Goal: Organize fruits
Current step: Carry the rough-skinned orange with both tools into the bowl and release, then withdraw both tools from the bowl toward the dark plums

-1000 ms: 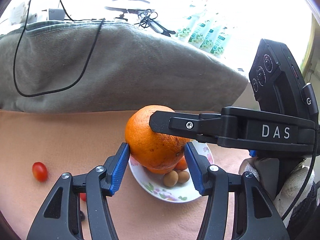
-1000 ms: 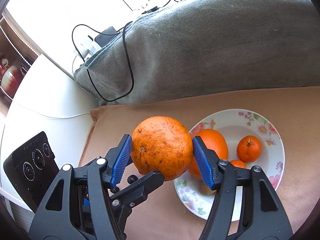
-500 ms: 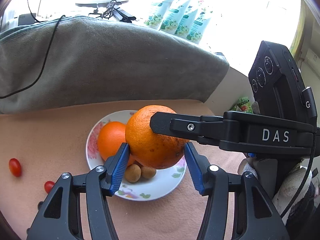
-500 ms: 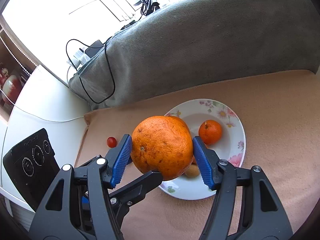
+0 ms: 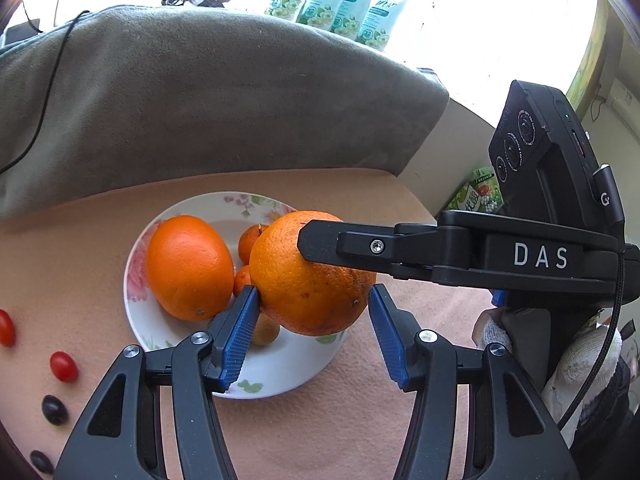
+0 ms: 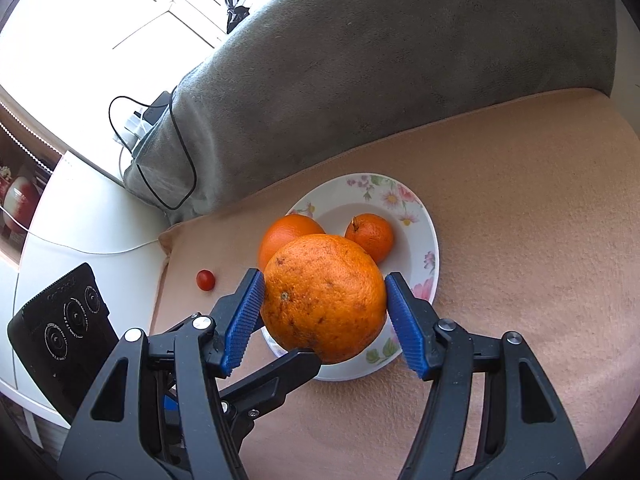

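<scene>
A large speckled orange (image 5: 304, 280) hangs just above the floral plate (image 5: 280, 380), clamped from two sides at once. My left gripper (image 5: 312, 312) is shut on it, blue pads against its flanks. My right gripper (image 6: 324, 304) is shut on the same orange (image 6: 320, 288), and one of its black fingers (image 5: 360, 248) crosses the fruit in the left wrist view. On the plate (image 6: 416, 216) lie a smooth orange (image 5: 188, 268), a mandarin (image 6: 370, 236) and a small brown fruit (image 5: 266, 332).
Cherry tomatoes (image 5: 63, 366) and dark grapes (image 5: 54, 410) lie on the peach cloth left of the plate; one tomato (image 6: 205, 280) shows in the right wrist view. A grey blanket (image 5: 200, 100) with a black cable rises behind. A white counter (image 6: 80, 220) borders the cloth.
Both grippers carried the large orange sideways and slightly down, from beside the plate to over it. The grip on the orange looks the same.
</scene>
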{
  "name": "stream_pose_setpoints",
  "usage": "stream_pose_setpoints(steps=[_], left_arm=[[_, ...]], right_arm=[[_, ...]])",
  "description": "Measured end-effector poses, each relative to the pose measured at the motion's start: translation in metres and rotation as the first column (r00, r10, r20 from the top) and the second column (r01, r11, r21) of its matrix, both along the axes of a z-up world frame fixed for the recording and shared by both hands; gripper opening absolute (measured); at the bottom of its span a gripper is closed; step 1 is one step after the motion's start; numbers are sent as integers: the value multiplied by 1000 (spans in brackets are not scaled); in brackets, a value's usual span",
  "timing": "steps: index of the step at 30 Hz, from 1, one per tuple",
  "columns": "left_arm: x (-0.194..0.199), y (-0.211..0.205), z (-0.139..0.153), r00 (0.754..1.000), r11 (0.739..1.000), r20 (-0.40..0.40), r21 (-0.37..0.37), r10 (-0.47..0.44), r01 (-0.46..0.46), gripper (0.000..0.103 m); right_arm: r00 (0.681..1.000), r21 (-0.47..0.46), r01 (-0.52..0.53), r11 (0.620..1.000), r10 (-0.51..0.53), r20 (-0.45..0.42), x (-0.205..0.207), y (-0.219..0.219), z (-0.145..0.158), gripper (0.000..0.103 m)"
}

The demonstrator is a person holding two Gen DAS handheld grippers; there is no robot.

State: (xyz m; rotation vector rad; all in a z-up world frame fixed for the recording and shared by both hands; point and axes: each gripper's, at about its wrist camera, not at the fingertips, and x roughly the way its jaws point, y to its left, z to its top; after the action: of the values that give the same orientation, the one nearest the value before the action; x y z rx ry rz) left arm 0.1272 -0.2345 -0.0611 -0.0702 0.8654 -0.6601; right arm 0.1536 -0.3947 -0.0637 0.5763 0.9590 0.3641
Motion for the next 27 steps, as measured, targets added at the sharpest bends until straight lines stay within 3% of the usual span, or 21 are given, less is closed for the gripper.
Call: stream_pose_setpoints(steps=[8,11,21,27], left_arm=[[-1,-2,3,999,1000,40,17,-24,23,52],[-4,-1,4,998,999,53,35,-32,30,52],[-10,24,7,998,1000,64,23,-21,19,52],[-17,33,9,998,1000,68,22,-5,4,58]], right_arm=[[1000,-2,6,1000,-6,-19,4,1,-9,65],[1000,36,29,999,-29,1,4,-5,-4,65],[996,3,73,997,-73,44,-2,-10,11,65],[994,-31,88,996,-86,60,-7,-6,11,76]])
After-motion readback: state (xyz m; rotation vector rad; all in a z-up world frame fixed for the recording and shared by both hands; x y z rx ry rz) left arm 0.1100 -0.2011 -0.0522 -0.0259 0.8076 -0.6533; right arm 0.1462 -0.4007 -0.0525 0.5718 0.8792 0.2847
